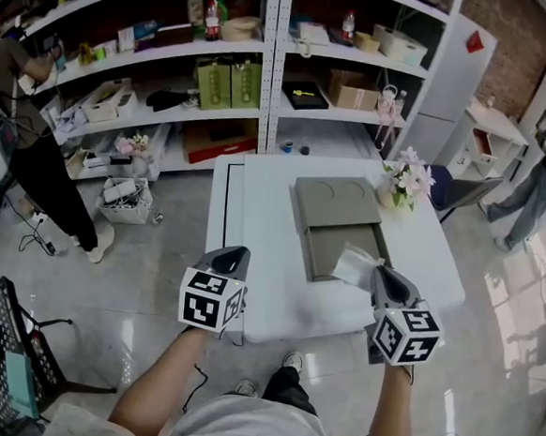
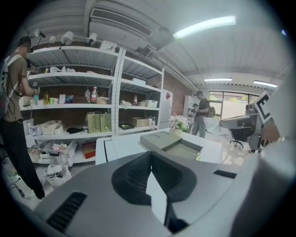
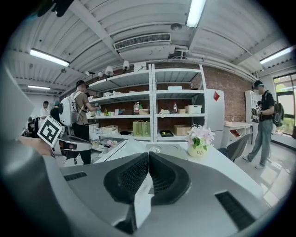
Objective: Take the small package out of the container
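Observation:
A flat grey container (image 1: 318, 263) lies on the white table (image 1: 267, 297), with its lid (image 1: 335, 200) slid toward the far side. My right gripper (image 1: 379, 271) hovers at the container's near right corner, shut on a small white crinkled package (image 1: 352, 263) held just above the open tray. In the right gripper view the jaws (image 3: 148, 159) are pressed together, with a white strip (image 3: 141, 199) between them. My left gripper (image 1: 237, 253) is shut and holds nothing, over the table's front left. The container (image 2: 173, 143) lies ahead of it to the right.
A pot of pink flowers (image 1: 403, 185) stands at the table's right, beside the lid. White shelving (image 1: 266, 61) runs behind the table. One person (image 1: 25, 136) stands at the left, another (image 1: 544, 177) at the right. A black wire chair (image 1: 8, 351) stands at the near left.

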`<action>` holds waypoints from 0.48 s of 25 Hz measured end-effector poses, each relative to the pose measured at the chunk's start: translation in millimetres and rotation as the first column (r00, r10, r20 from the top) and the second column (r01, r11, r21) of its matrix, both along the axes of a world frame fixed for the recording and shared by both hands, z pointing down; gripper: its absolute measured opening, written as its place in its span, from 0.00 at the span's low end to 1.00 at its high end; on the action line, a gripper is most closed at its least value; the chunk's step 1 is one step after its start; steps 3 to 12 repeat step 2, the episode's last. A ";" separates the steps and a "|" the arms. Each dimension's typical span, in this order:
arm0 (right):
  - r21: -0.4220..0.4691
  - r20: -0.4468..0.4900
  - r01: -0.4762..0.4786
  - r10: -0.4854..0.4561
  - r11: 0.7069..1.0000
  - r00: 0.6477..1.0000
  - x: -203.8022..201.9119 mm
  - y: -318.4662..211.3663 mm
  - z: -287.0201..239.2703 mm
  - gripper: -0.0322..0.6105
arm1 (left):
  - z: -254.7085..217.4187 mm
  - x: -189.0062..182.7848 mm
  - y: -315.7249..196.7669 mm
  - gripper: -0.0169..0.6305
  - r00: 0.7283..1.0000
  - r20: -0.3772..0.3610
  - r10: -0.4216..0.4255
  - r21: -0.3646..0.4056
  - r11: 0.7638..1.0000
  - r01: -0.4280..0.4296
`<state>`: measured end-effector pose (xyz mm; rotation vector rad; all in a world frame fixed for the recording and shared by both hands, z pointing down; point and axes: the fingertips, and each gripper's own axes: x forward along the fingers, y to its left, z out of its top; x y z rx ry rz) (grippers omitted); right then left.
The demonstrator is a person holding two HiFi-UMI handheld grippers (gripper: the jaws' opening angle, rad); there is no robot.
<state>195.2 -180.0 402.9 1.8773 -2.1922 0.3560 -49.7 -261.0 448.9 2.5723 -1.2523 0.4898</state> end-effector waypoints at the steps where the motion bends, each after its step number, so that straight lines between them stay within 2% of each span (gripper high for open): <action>1: 0.000 -0.001 0.002 -0.002 1.000 1.000 -0.3 -0.3 -0.5 0.06 | -0.2 0.1 0.1 0.03 1.000 0.000 0.000 0.000 1.000 0.000; 12: 0.001 -0.001 0.003 -0.003 1.000 1.000 -0.6 -0.5 -1.0 0.06 | -0.4 0.2 0.2 0.03 1.000 0.000 0.000 -0.001 1.000 0.000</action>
